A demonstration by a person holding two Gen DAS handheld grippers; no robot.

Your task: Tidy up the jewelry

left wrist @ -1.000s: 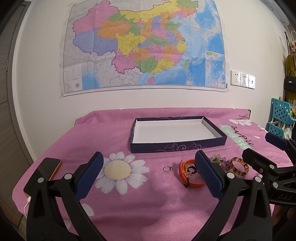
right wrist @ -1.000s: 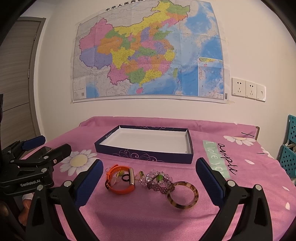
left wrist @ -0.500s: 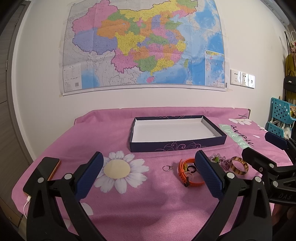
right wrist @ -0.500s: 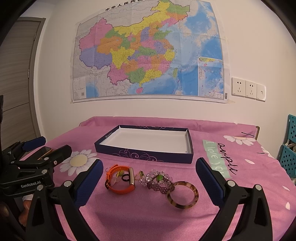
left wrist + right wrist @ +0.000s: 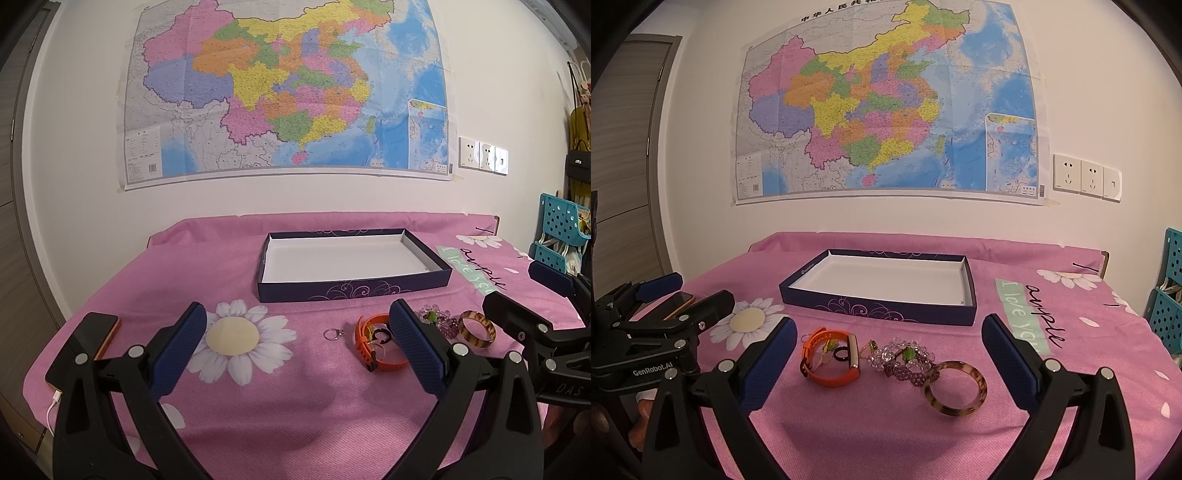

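Both your grippers — left (image 5: 295,345) and right (image 5: 888,360) — gape empty before the box (image 5: 879,308); the bangle (image 5: 955,387) looks stiff, slippery — pinch its rim.

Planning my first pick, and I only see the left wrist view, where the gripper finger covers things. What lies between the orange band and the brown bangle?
Observer: A beaded bracelet, purple and clear with green beads, touching the rim of the bangle.
Operator: Anything else hidden there?
Observer: A small gold ring with a green stone, between the orange band and the beads.
Operator: Is the right gripper free?
Observer: The right gripper is open, nothing between its fingers.
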